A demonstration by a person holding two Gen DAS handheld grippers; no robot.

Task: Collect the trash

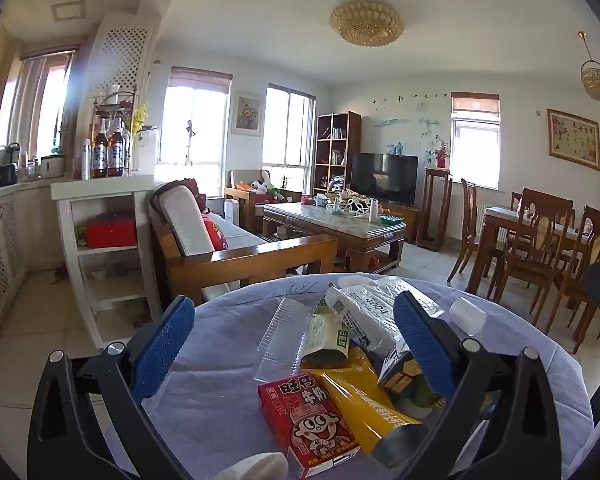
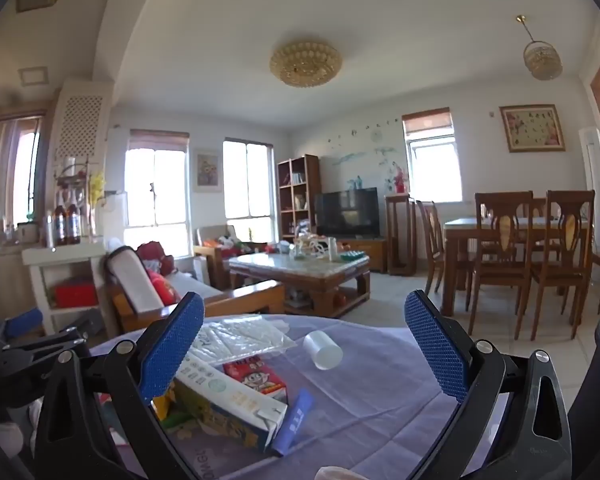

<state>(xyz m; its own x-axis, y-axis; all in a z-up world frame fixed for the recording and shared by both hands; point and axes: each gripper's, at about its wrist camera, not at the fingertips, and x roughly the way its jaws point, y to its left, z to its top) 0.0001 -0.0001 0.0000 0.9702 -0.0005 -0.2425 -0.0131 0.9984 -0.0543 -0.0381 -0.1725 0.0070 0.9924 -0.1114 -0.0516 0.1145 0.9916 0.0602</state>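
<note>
Here, in the left wrist view, the left tool (image 1: 294, 338) has its two blue pads spread wide apart and nothing clamped between them. It hangs over a round desk (image 1: 220, 344) draped in a pale lilac cloth, tipped a little downward toward a heap of trash. Straight ahead between the pads lies a red milk carton (image 1: 306, 424) with a cartoon face, closest to the tool. Just to its right a yellow wrapper (image 1: 364, 404) leans against it, and beyond them sit a clear plastic tray (image 1: 282, 334), a green-and-white packet (image 1: 326, 336) and a crinkled clear bag (image 1: 374, 306). A dark yellow-printed box (image 1: 400, 380) is partly hidden behind the right pad. Out past that pad, well off to the right, a small white cup (image 1: 467, 316) lies on its side.

In the right wrist view, the right tool (image 2: 304, 348) is likewise gaping — pads far apart, gripping nothing — and points about level across the same desk (image 2: 380, 392). The trash sits toward its left pad: a white-and-yellow carton (image 2: 228, 404) lies nearest, partly under that pad, with a blue strip (image 2: 296, 420) touching its right end. Behind it is the red milk carton (image 2: 256, 376), and farther off the clear bag (image 2: 244, 338). The white cup (image 2: 323, 350) lies on its side about midway between the pads, apart from the rest. At the far left edge a part of the left tool (image 2: 40, 350) shows.
</note>
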